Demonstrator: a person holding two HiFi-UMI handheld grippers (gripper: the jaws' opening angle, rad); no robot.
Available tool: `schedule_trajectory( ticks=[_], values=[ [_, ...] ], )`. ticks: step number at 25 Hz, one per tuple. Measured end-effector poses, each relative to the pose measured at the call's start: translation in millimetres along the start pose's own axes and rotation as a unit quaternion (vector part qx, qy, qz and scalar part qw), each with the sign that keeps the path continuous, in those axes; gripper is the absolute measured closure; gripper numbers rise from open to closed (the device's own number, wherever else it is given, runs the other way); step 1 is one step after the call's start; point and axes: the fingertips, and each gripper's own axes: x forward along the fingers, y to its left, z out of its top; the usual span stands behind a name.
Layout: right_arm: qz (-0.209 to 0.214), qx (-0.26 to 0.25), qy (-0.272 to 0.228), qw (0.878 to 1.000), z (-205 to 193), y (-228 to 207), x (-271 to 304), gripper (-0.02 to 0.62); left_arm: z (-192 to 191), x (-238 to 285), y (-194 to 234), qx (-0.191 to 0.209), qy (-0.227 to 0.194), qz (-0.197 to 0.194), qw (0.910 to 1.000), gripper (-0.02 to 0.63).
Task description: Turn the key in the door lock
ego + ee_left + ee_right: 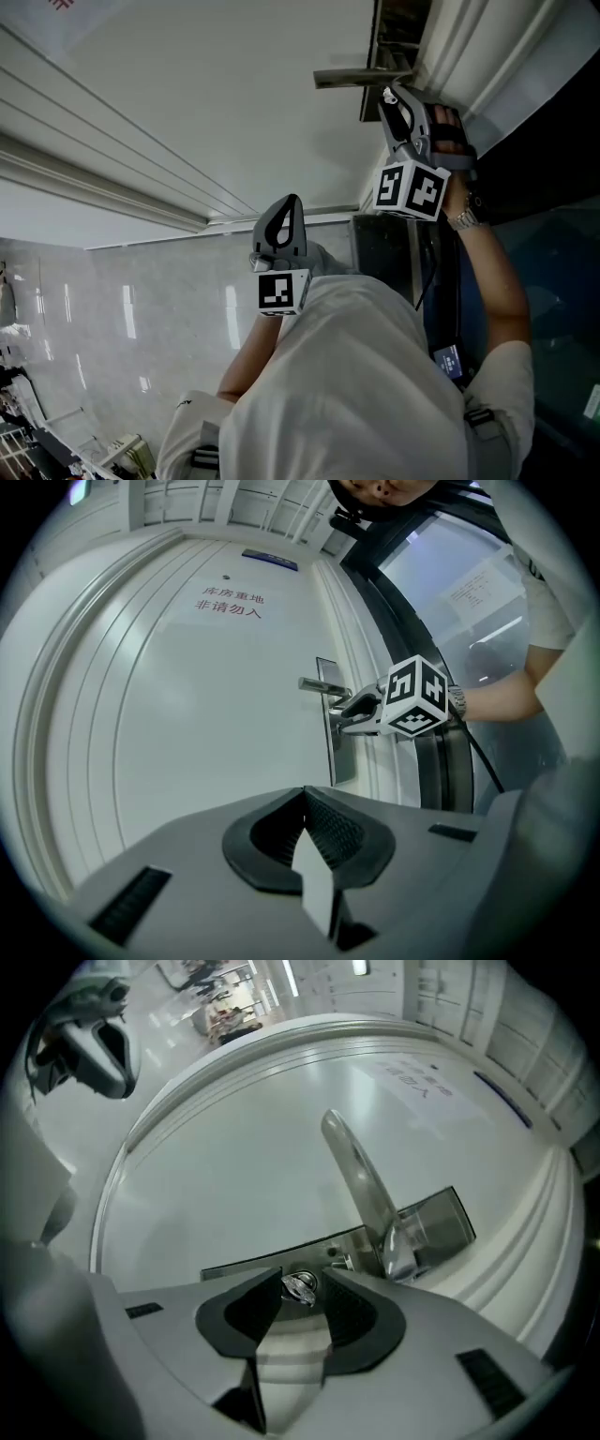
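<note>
A small metal key [300, 1286] sticks out of the lock in the steel plate [431, 1222] on a white door [216, 724], just under the lever handle [361, 1180]. In the right gripper view my right gripper [303, 1279] is open, its two jaws either side of the key with a gap on each side. The head view shows that right gripper [392, 98] up against the plate by the handle [361, 77]. My left gripper [291, 202] hangs back from the door, shut with nothing in it; its closed left gripper tips [303, 794] point at the door.
A dark-framed glass panel [469, 602] runs beside the door on the lock side. The door has raised mouldings and a red printed notice [230, 604]. A glossy tiled floor [112, 309] lies behind. The person's arm with a wristwatch [462, 218] holds the right gripper.
</note>
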Motion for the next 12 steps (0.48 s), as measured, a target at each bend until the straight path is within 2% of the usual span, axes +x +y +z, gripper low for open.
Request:
schedule_trajectory(
  ticks=[2, 6, 8, 12],
  values=[
    [-0.001, -0.043, 0.007, 0.999, 0.6, 2.5, 1.7, 0.463, -0.7, -2.1, 2.1, -0.003, 0.0, 0.003, 1.0, 0.597],
    [-0.011, -0.106, 0.012, 0.994, 0.9, 8.7, 3.0, 0.507, -2.9, -6.7, 7.5, -0.007, 0.002, 0.013, 0.9999, 0.597],
    [-0.021, -0.111, 0.015, 0.993, 0.9, 8.5, 3.2, 0.511, -2.9, -8.3, 8.8, -0.009, 0.001, 0.017, 0.9998, 0.597],
    [-0.04, -0.09, 0.017, 0.995, 0.5, 6.4, 3.0, 0.511, -5.3, -11.6, 9.9, -0.009, 0.006, 0.02, 0.9997, 0.597]
  ],
)
